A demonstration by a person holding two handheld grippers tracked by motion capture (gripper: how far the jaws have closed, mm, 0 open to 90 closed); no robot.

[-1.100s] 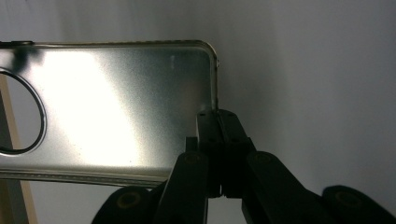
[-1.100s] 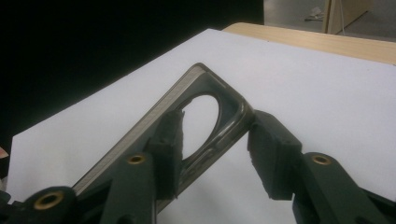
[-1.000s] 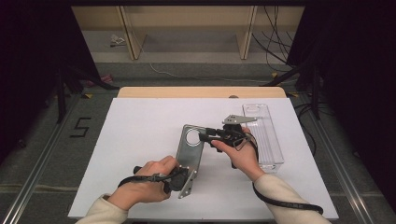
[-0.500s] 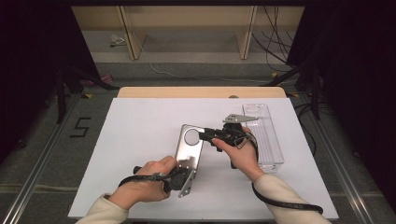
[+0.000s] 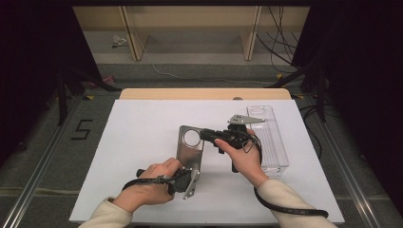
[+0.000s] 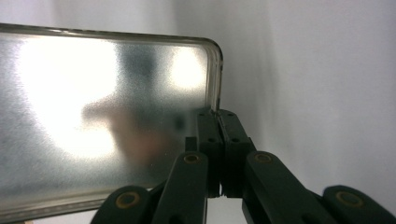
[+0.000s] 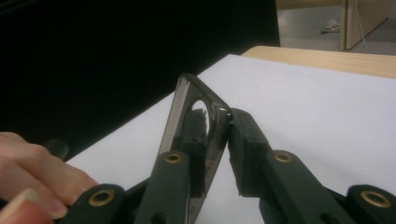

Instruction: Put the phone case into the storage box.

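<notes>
Since a second ago the right tongs (image 5: 207, 134) have been closing, and they now clamp the top edge of the phone case (image 5: 190, 151) beside its round camera cutout; both hands have kept almost the same place on the desk (image 5: 142, 128). Seen from above, the translucent smoky case sits a little below the centre of the white desk, tilted up off the surface, its long axis running from about six o'clock to twelve o'clock. The left tongs (image 5: 189, 176) grip its near end at six o'clock, and the right tongs reach in from three o'clock to its far end.

Along the left gripper's own jaws, the left tongs (image 6: 218, 122) are pressed together on the thin side rim of the frosted case (image 6: 102, 121), near a rounded corner. Along the right gripper's jaws, the right tongs (image 7: 215, 122) pinch the dark curved rim of the case (image 7: 187, 100), one jaw inside the shell and one outside.

At three o'clock from the case, just beyond the right hand (image 5: 243, 159), a clear plastic tray (image 5: 273, 142) lies on the desk.
</notes>
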